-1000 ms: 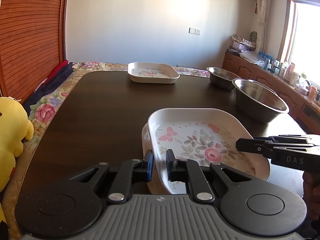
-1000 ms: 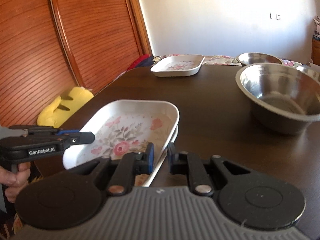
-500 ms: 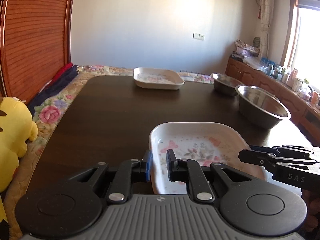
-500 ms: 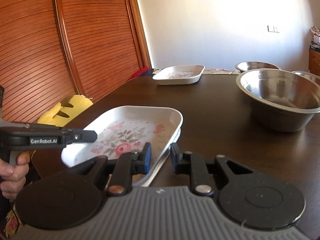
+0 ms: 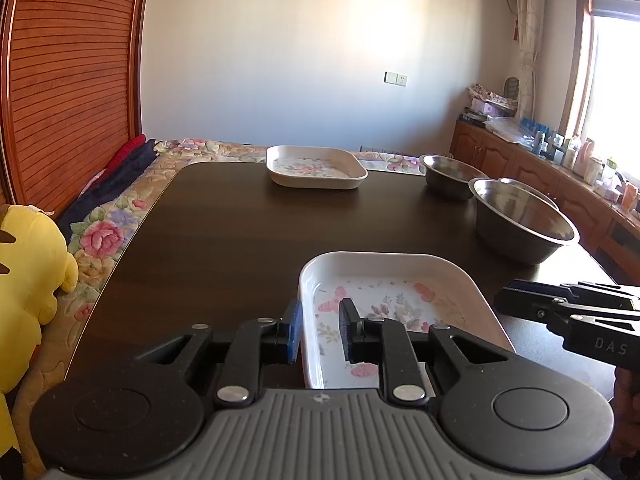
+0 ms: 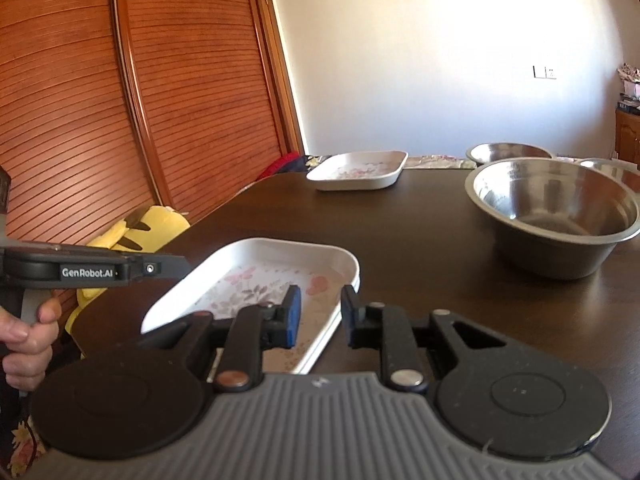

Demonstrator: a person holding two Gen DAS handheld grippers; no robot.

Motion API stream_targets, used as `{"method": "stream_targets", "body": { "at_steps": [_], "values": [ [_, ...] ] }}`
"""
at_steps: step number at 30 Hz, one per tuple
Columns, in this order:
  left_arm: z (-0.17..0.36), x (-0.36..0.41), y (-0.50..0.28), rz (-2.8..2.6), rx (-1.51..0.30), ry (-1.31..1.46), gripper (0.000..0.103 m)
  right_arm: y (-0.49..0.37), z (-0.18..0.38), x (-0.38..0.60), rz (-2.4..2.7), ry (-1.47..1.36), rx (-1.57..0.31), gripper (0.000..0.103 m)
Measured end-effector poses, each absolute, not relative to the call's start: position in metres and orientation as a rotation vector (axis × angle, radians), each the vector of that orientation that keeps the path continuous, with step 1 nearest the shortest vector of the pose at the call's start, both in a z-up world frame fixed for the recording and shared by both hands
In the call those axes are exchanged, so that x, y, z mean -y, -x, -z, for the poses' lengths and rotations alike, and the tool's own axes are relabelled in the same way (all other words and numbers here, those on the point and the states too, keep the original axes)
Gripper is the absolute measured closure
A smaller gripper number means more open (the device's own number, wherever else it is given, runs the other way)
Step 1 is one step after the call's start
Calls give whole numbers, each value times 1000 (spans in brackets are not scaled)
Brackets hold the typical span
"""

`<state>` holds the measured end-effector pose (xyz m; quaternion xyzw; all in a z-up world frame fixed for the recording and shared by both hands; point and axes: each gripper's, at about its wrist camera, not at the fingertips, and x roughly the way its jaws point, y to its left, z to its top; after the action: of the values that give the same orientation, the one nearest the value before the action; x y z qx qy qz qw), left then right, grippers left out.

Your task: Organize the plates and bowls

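A white square floral plate (image 5: 400, 300) lies stacked on another at the near edge of the dark table; it also shows in the right wrist view (image 6: 264, 276). My left gripper (image 5: 318, 330) straddles its left rim with the jaws slightly apart, not gripping. My right gripper (image 6: 318, 316) straddles its right rim, jaws also apart. A second floral plate (image 5: 316, 166) sits at the far side. A large steel bowl (image 5: 524, 220) stands to the right, with a smaller steel bowl (image 5: 450, 174) behind it.
The dark wooden table (image 5: 224, 236) has a flowered cover at its left and far edges. A yellow plush toy (image 5: 24, 280) sits at the left. A wooden slatted wall (image 6: 120, 100) and a cluttered sideboard (image 5: 560, 168) flank the table.
The near plate went from tilted and lifted to lying flat on the stack. Both grippers' jaws have widened off its rims and both have drawn back slightly.
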<state>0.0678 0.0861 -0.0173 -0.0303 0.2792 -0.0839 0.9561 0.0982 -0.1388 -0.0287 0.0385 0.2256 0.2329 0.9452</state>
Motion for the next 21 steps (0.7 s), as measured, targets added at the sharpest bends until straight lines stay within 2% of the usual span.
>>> {"method": "stream_targets", "body": {
  "at_steps": [13, 21],
  "values": [
    [6, -89, -88, 159, -554, 11, 71, -100, 22, 145, -456, -62, -445, 78],
    [-17, -96, -119, 149, -532, -20, 68, -126, -20, 154, -468, 11, -400, 75]
  ]
}}
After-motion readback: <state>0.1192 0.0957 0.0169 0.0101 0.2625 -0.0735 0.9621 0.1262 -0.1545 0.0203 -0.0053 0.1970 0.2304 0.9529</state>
